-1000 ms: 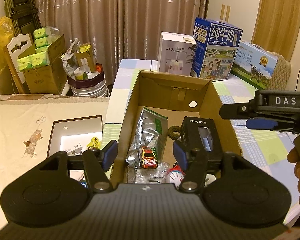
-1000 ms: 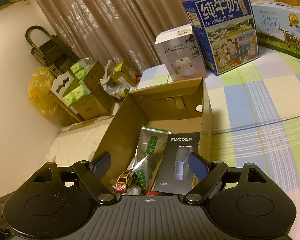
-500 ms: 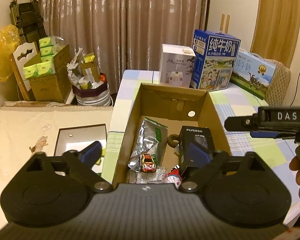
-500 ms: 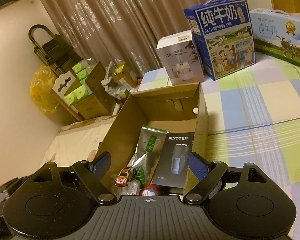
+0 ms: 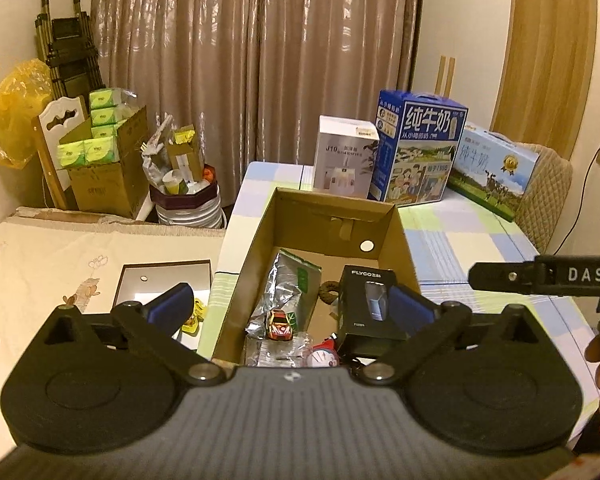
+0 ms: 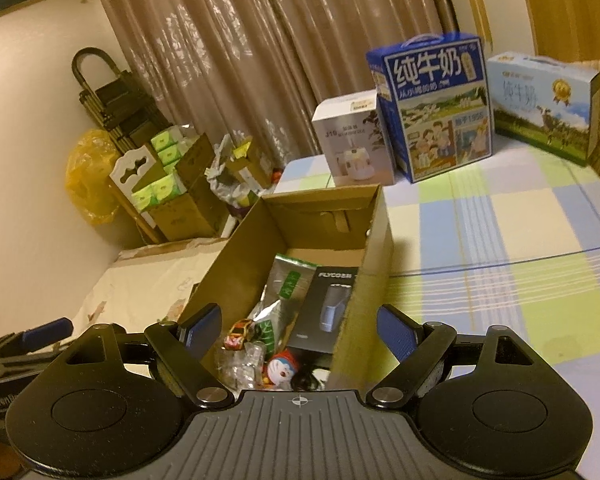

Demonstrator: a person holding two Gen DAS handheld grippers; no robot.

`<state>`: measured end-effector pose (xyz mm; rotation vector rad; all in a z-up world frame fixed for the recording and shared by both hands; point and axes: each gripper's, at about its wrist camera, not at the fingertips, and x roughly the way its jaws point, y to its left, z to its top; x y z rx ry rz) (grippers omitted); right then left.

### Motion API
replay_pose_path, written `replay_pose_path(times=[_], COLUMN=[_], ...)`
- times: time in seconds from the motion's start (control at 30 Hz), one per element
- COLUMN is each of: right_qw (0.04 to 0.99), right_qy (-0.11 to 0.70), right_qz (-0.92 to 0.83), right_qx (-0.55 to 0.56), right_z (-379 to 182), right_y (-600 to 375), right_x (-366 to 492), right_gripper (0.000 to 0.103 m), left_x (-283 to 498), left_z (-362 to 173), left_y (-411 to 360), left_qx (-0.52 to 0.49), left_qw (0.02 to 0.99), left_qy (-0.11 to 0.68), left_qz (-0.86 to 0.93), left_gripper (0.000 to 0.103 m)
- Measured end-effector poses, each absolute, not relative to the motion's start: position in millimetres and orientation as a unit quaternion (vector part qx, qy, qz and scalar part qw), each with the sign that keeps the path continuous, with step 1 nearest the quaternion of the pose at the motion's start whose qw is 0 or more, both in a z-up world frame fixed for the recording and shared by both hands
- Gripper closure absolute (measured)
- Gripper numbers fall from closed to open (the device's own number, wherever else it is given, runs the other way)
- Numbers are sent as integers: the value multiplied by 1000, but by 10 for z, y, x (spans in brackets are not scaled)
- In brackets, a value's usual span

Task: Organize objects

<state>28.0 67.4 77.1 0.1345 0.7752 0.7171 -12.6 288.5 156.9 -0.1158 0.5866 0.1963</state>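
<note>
Hovering wide open and empty, left tool (image 5: 288,308) and right tool (image 6: 298,330) frame the cardboard box (image 5: 392,236) at frame centre, evidently choosing among toy car (image 5: 280,323) and black carton (image 5: 366,300) inside.

The left hand-held gripper (image 5: 288,308) now has its fingers spread wide, where a second ago they stood close together, and the cardboard box (image 5: 392,236) sits smaller and farther off. In the right wrist view the box (image 6: 374,236) has slid left.
</note>
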Motion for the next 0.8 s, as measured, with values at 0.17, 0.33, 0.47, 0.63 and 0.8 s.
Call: replay_pose_path(times=[0.17,0.33,0.47,0.63,0.8], right_qw=[869,873,878,880,883], right_qy=[358,348,341,338,335], right_qz=[339,338,335,333,330], right_qx=[53,42,26,14,2], right_z=[835,879,884,862,832], right_y=[446,212,51,-150,-320], right_x=[128,-28,-151,-267,-379], right_gripper=[21,21,21,21,21], left_x=[-298,-426,-521,-683,-820], left_z=[1601,1611,1624,1614,1564], left_y=[2771,2628,2485,2285,2180], left_qx=[-60,-60,-59,-59,-72], left_qw=[954,954,952,951,948], left_qy=[277,277,285,292,298], left_qz=[100,100,90,84,88], left_gripper=[1,1,1,1,1])
